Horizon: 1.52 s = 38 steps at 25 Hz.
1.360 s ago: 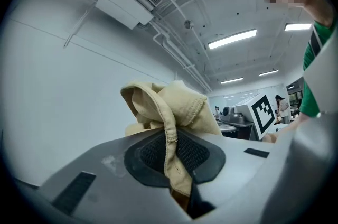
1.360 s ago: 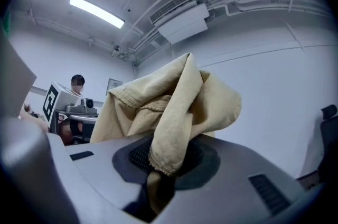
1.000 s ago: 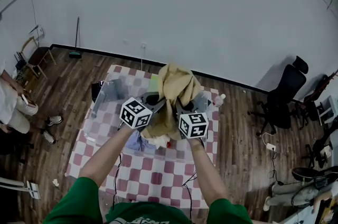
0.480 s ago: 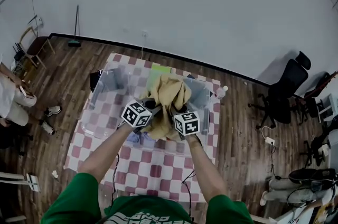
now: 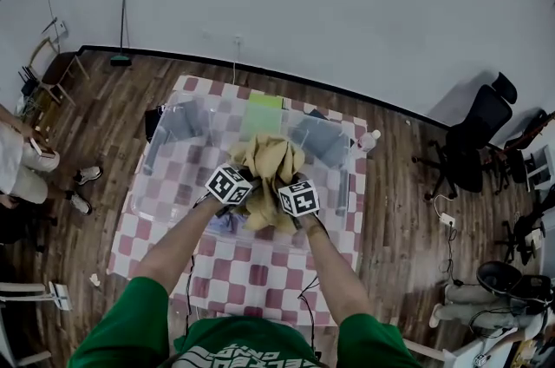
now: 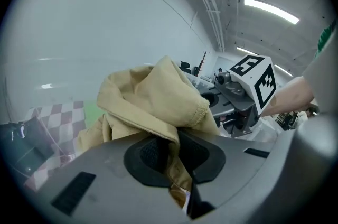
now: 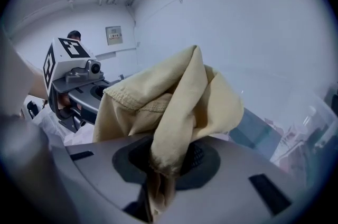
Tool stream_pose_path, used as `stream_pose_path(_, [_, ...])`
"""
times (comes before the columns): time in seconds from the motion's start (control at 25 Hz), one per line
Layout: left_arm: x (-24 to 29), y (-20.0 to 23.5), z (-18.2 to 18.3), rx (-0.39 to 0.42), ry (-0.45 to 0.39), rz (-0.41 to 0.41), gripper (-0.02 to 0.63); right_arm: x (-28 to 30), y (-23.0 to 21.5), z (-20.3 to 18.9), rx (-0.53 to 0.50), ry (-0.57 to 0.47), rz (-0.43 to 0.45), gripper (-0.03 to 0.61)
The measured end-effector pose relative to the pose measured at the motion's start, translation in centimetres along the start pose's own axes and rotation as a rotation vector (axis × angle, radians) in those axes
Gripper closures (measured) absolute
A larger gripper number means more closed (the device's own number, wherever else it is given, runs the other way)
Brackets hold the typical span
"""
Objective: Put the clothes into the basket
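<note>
A tan garment (image 5: 264, 162) hangs bunched between both grippers above the checkered table (image 5: 251, 275). My left gripper (image 5: 245, 181) is shut on its left part; in the left gripper view the tan cloth (image 6: 153, 101) is pinched between the jaws. My right gripper (image 5: 282, 188) is shut on the right part, and the cloth (image 7: 179, 96) drapes over the jaws in the right gripper view. A clear plastic basket (image 5: 186, 128) lies on the table just beyond and under the garment. More clothes (image 5: 227, 223) lie under the grippers, mostly hidden.
A green item (image 5: 264, 101) lies at the table's far edge. A bottle (image 5: 371, 138) stands at the far right corner. Cables (image 5: 305, 305) hang off the near edge. An office chair (image 5: 473, 136) is to the right, and a person (image 5: 22, 175) sits at the left.
Both grippers have come down and toward me with the tan garment, which now sits lower and more bunched over the basket. Both grips stay unchanged.
</note>
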<state>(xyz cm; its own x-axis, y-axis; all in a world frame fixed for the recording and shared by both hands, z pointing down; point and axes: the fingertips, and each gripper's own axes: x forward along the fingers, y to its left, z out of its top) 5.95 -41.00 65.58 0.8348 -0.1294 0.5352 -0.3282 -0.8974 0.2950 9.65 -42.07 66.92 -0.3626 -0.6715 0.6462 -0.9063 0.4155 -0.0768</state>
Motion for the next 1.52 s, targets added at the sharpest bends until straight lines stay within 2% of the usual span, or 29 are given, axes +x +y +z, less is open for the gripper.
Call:
stream_pose_path(0.2, [2.0, 1.2, -2.7, -0.018, 0.091, -0.009, 0.588, 2.5, -0.3, -2.7, 0.041, 0.073, 0.032, 0.509])
stream_pose_path(0.4, [3.5, 2.6, -4.9, -0.056, 0.144, -0.008, 0.588, 4.8, -0.5, -4.7, 0.077, 0.125, 0.053, 0.508])
stream_pose_path(0.68, [4.6, 3.6, -6.3, -0.107, 0.149, -0.02, 0.588, 6.4, -0.7, -5.8, 0.089, 0.157, 0.07, 0.508])
stream_pose_path(0.96, [4.5, 3.6, -6.2, -0.089, 0.14, -0.021, 0.588, 6.1, -1.4, -5.8, 0.117, 0.149, 0.058, 0.5])
stream_pose_path(1.04, [4.0, 3.3, -6.1, -0.047, 0.157, -0.03, 0.588, 5.6, -1.7, -5.8, 0.138, 0.167, 0.061, 0.474])
stream_pose_path(1.12, [3.2, 3.4, -5.9, -0.005, 0.165, -0.018, 0.547, 4.7, -1.9, -5.7, 0.162, 0.181, 0.066, 0.427])
stream_pose_path(1.2, [1.9, 3.9, -5.3, 0.017, 0.149, 0.022, 0.509, 3.6, -2.2, -5.4, 0.176, 0.186, 0.059, 0.392])
stream_pose_path(1.28, [0.3, 4.4, -4.4, 0.021, 0.118, 0.066, 0.508, 2.2, -2.5, -5.0, 0.178, 0.181, 0.033, 0.376])
stream_pose_path(1.4, [-2.0, 4.5, -3.1, 0.026, 0.061, 0.112, 0.508, -0.4, -2.9, -4.0, 0.162, 0.161, -0.018, 0.374])
stream_pose_path(1.52, [-4.2, 3.5, -1.4, 0.07, 0.008, 0.148, 0.508, -3.2, -2.5, -1.9, 0.123, 0.103, -0.056, 0.374])
